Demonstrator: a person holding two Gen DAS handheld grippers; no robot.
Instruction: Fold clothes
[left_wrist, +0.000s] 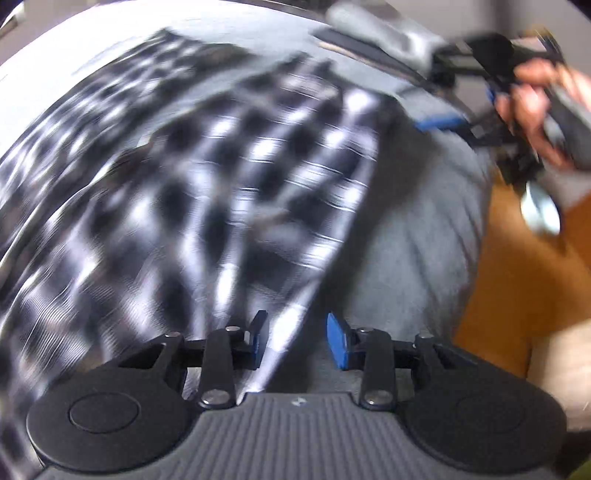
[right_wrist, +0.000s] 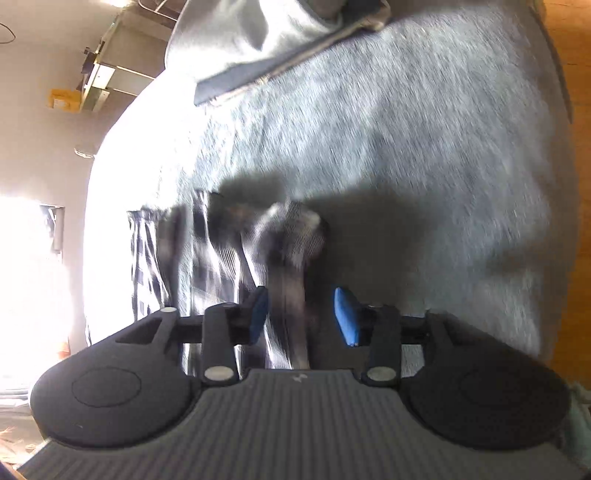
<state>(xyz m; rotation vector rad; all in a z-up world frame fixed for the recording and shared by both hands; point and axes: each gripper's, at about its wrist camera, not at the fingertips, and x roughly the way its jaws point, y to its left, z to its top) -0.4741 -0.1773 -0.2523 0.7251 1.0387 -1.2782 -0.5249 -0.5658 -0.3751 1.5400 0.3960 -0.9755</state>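
Nearest the left wrist camera, the left tongs (left_wrist: 297, 341) stand with their blue pads (left_wrist: 339, 341) apart, and nothing is pressed between them; the edge of a black-and-white checked shirt (left_wrist: 207, 177) runs through the gap underneath. That shirt spreads away to the left over a grey bed cover (left_wrist: 421, 229) (all of it heavily blurred). Beyond its right edge the bare cover shows, then orange-brown floor (left_wrist: 524, 280). Farthest off, at the upper right, a hand (left_wrist: 535, 96) grips the right tongs.

Close to the right wrist camera, the right tongs (right_wrist: 301, 317) are parted too, and a bunched fold of the checked shirt (right_wrist: 288, 254) lies between the pads without both of them pressing on it. Past the fold the grey cover stretches on, and a light grey garment (right_wrist: 255, 33) with a dark band lies at its far end.
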